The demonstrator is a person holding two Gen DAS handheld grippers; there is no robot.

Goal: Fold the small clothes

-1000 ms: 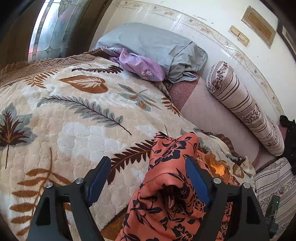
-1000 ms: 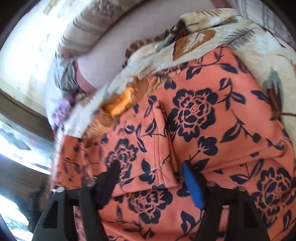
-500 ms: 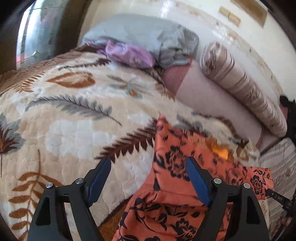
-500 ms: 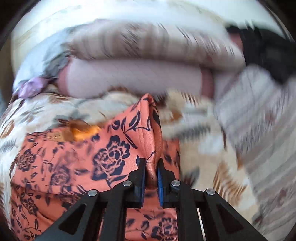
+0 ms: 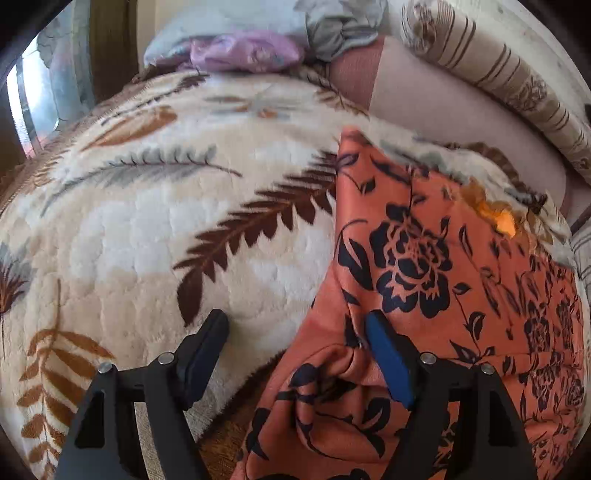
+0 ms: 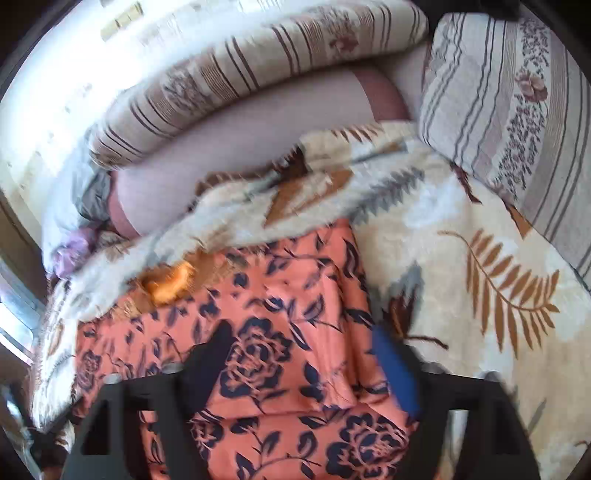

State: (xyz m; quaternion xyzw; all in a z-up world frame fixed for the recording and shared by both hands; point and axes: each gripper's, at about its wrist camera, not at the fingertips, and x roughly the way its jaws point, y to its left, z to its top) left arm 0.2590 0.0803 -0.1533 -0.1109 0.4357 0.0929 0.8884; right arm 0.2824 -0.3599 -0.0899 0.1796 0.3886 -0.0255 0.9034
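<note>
An orange garment with a black flower print (image 5: 424, 258) lies spread on the leaf-patterned blanket (image 5: 155, 236). My left gripper (image 5: 295, 332) is open, low over the garment's left edge, its right finger over the cloth and its left finger over the blanket. The garment also shows in the right wrist view (image 6: 266, 332). My right gripper (image 6: 303, 343) is open above the garment's right part and holds nothing.
A striped bolster (image 6: 258, 62) and a striped pillow (image 6: 517, 110) lie along the wall side. A grey pillow (image 5: 258, 22) and a purple cloth (image 5: 243, 55) lie at the far end. An orange patch (image 6: 166, 284) shows at the blanket's fold.
My right gripper was shut on a fold of the garment half a second ago; now it is open and the cloth lies flat. The left gripper has moved lower and closer to the garment.
</note>
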